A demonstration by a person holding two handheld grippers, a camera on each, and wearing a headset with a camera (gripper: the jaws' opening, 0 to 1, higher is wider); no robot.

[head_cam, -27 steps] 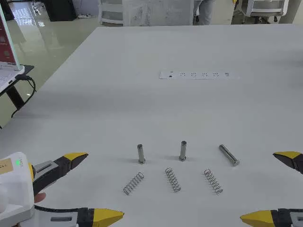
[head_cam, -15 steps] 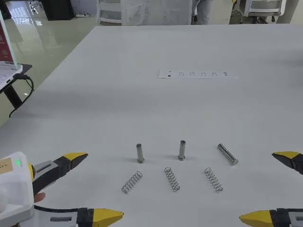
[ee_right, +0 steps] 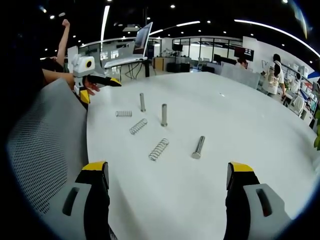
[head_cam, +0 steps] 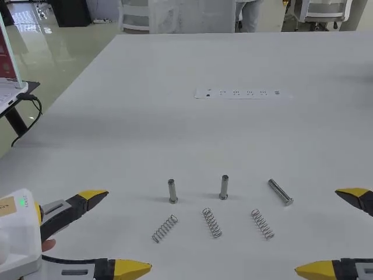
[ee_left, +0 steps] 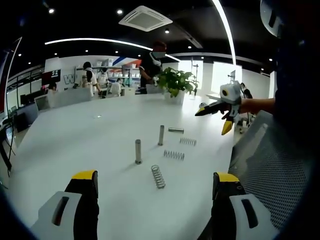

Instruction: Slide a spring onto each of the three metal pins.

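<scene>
Three metal pins stand in a row on the white table. The left pin and middle pin are upright; the right pin lies on its side. In front of each lies a bare spring: left, middle, right. My left gripper is open at the near left, a hand's width from the left spring. At the near right my right gripper is open, facing the lying pin and the nearest spring. Both hold nothing.
A white power strip is set flat in the table farther back. A laptop on a stand sits beyond the left table edge. Chairs line the far end. A grey mesh chair back is close behind the near edge.
</scene>
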